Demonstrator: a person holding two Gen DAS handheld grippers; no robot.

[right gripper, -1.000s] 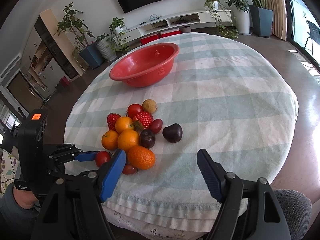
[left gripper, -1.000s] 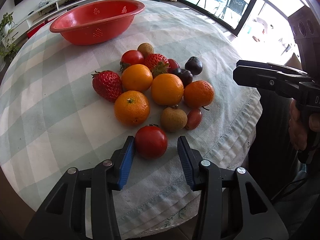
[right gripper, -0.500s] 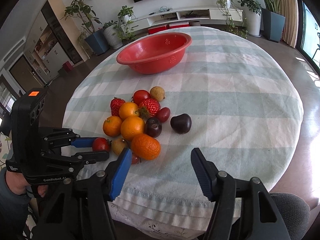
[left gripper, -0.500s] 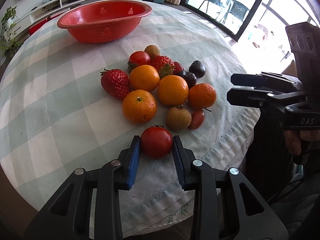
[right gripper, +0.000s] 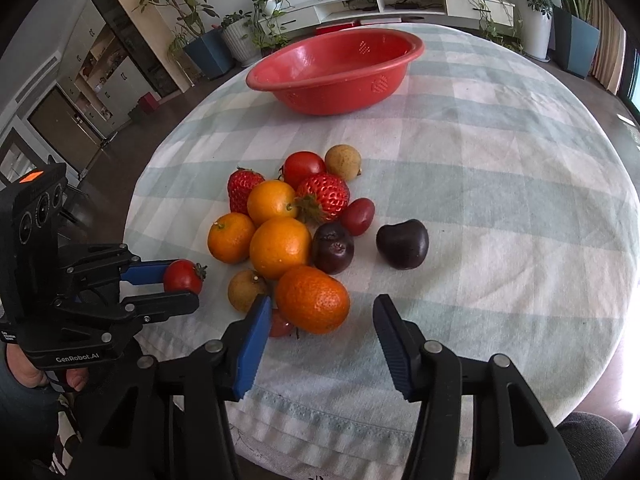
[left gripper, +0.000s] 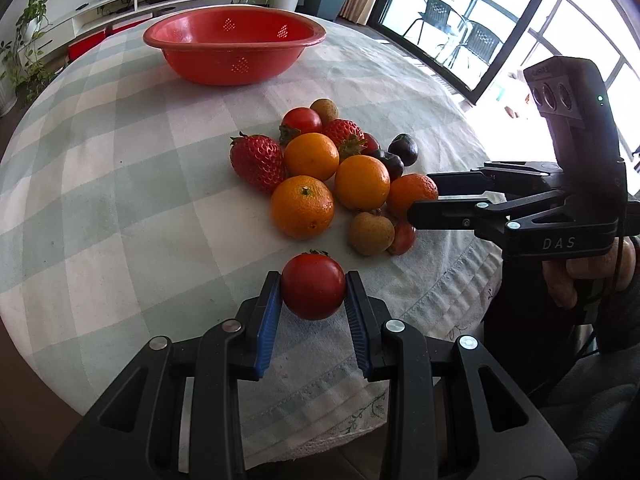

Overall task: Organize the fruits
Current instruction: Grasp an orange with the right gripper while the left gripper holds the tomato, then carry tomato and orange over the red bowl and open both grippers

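My left gripper (left gripper: 313, 294) is shut on a red tomato (left gripper: 313, 291), held just above the tablecloth near the table's front edge; it also shows in the right wrist view (right gripper: 182, 277). A pile of fruit lies mid-table: oranges (left gripper: 302, 207), strawberries (left gripper: 258, 159), another tomato (left gripper: 301, 121), dark plums (right gripper: 402, 243) and brown longans (left gripper: 370, 233). My right gripper (right gripper: 319, 320) is open, its jaws either side of the nearest orange mandarin (right gripper: 312, 299). A red colander bowl (left gripper: 234, 49) stands at the far side, empty.
The round table carries a green-and-white checked cloth (left gripper: 120, 168). Its front edge is just below both grippers. A person's hand holds the right gripper's handle (left gripper: 576, 276). Shelves, plants and windows lie beyond the table.
My left gripper closed on the tomato and lifted it slightly. My right gripper moved forward to the mandarin at the pile's near edge, still open.
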